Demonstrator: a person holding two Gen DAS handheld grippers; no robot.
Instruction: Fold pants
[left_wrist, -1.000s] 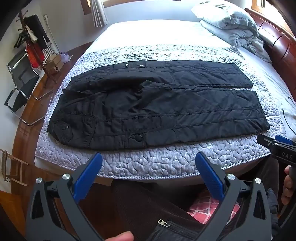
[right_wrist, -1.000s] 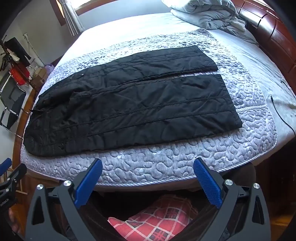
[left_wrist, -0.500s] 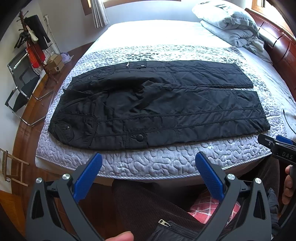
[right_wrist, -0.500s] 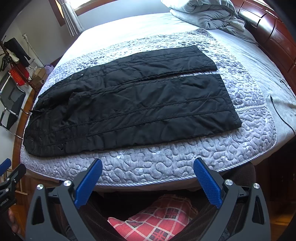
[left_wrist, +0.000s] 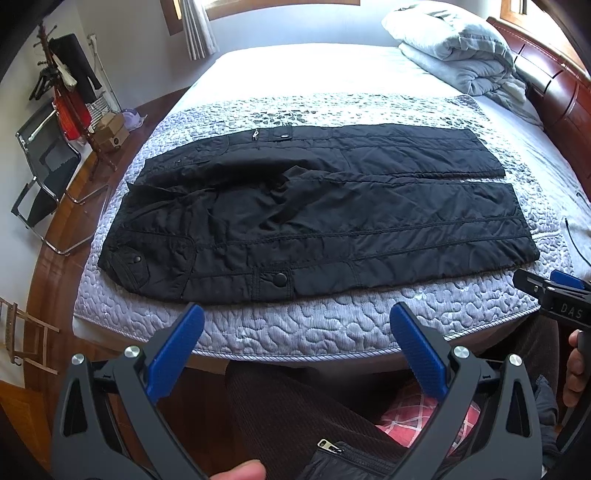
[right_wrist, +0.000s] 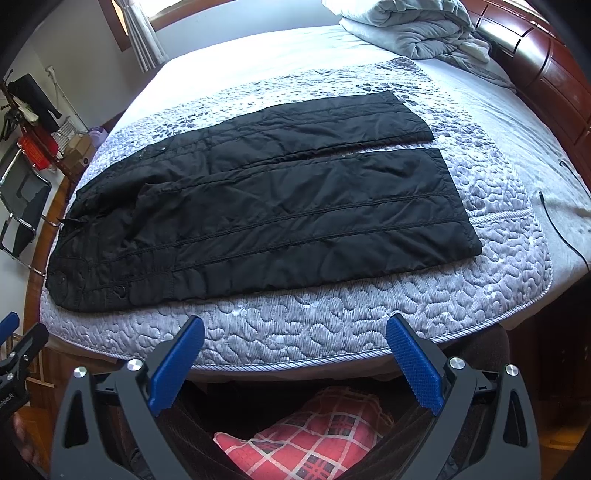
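Note:
Black quilted pants (left_wrist: 314, 214) (right_wrist: 258, 206) lie spread flat on the bed, waist to the left, both legs running right and slightly parted at the cuffs. My left gripper (left_wrist: 295, 321) hangs open short of the bed's near edge, below the snap pocket on the near leg. Open too, my right gripper (right_wrist: 293, 332) hovers off the same edge, nearer the cuffs, with nothing between its fingers. Each gripper shows at the edge of the other's view: the right gripper (left_wrist: 554, 291) and the left gripper (right_wrist: 18, 350).
A grey quilted mattress pad (left_wrist: 332, 321) (right_wrist: 332, 317) lies under the pants. A folded grey duvet (left_wrist: 461, 51) sits at the far right by the wooden headboard (left_wrist: 565, 96). A black cable (right_wrist: 561, 229) lies on the right. A chair (left_wrist: 40, 177) and coat rack (left_wrist: 62, 85) stand on the left floor.
Both grippers have hardly shifted; the views drift very slightly. The pants lie as before.

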